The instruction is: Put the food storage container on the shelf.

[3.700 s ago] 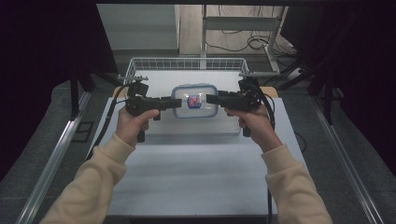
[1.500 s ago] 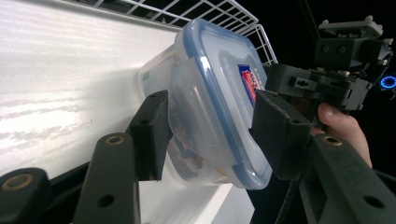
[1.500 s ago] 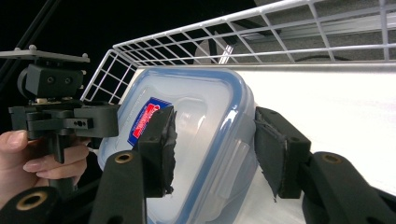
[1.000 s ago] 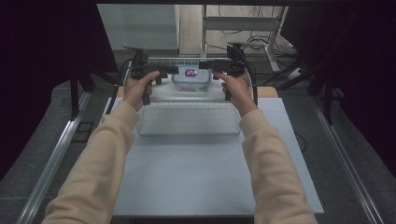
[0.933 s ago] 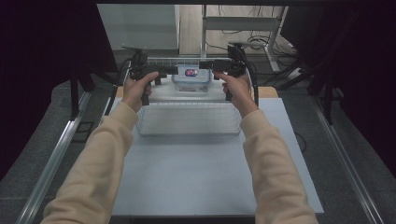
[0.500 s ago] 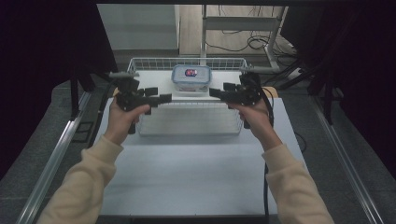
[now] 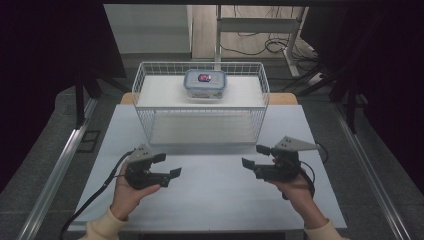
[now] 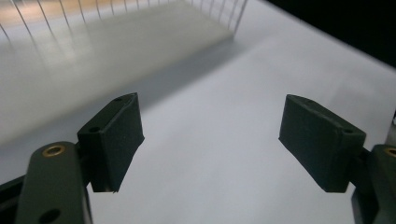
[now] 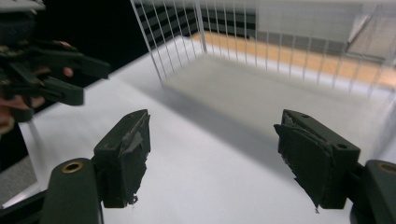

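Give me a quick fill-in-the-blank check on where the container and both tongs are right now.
1. The lidded container sits inside the wire ____.
2. Both the left tongs and the right tongs have jaws that stand ____.
3. Between each pair of jaws there is ____.
4. The basket stands on the white ____.

Missing words: basket; open; nothing; table

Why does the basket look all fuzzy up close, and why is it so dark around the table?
In the left gripper view the wire basket is smeared and out of focus; in the right gripper view its wires are soft too. In the high view the table is lit and the surroundings stay black.
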`<state>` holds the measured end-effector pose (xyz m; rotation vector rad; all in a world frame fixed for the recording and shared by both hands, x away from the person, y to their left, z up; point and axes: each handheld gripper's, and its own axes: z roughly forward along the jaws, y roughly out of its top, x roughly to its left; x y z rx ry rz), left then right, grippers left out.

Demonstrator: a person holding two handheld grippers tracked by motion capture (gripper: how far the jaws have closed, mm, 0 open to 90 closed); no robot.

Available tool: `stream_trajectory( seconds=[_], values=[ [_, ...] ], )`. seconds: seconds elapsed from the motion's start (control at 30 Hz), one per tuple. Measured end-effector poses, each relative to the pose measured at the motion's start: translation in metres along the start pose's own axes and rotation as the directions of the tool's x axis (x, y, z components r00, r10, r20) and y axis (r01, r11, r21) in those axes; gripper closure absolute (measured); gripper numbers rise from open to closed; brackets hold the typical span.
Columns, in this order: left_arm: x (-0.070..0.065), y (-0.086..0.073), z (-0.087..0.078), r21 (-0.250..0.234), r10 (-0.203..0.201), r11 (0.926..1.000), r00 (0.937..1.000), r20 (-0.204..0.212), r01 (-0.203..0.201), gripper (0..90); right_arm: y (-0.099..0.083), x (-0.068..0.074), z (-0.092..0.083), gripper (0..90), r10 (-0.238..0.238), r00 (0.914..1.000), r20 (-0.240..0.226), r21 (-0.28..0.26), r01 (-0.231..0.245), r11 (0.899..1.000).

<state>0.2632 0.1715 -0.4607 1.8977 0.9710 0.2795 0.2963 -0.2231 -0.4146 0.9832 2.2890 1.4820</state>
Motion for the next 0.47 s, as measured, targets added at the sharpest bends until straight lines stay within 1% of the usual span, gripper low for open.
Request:
stream_trajectory(
  seconds=[0.03,0.1,0.13,0.17,0.23,0.3,0.37,0.47],
  values=[
    [-0.001,-0.005,0.001,0.017,0.001,0.9999,1.0,0.002,-0.001,20.1,0.0,0.0,0.0,25.3,0.0,1.0,0.0,0.0,0.0,1.0],
    [-0.002,-0.013,0.002,0.033,0.002,0.9994,0.9999,-0.016,-0.001,20.0,-0.018,-0.002,0.003,25.3,0.009,0.9999,0.012,0.017,-0.009,1.0],
    [-0.003,-0.015,0.003,0.041,0.01,0.9991,0.9997,-0.024,-0.01,19.6,-0.025,-0.003,0.005,25.3,0.017,0.9998,0.012,0.033,-0.018,0.999],
    [-0.002,-0.016,0.004,0.038,0.0,0.9993,0.9997,-0.025,0.001,19.9,-0.033,-0.006,0.01,25.3,0.033,0.9994,0.014,0.055,-0.034,0.998],
    [-0.002,-0.016,0.004,0.035,-0.004,0.9994,0.9996,-0.027,0.005,19.9,-0.035,-0.007,0.012,25.3,0.035,0.9992,0.017,0.059,-0.036,0.998],
    [-0.002,-0.016,0.004,0.031,0.0,0.9995,0.9995,-0.031,0.001,19.9,-0.036,-0.007,0.014,25.0,0.032,0.9994,0.012,0.06,-0.033,0.998],
    [-0.001,-0.017,0.003,0.023,-0.002,0.9997,0.9993,-0.037,0.003,20.0,-0.036,-0.005,0.013,23.4,0.008,0.9998,0.016,0.047,-0.008,0.999],
    [0.001,-0.018,0.003,0.022,-0.01,0.9997,0.9992,-0.039,0.011,19.9,-0.037,-0.005,0.012,23.0,0.003,0.9998,0.021,0.039,-0.004,0.999]
  ],
)
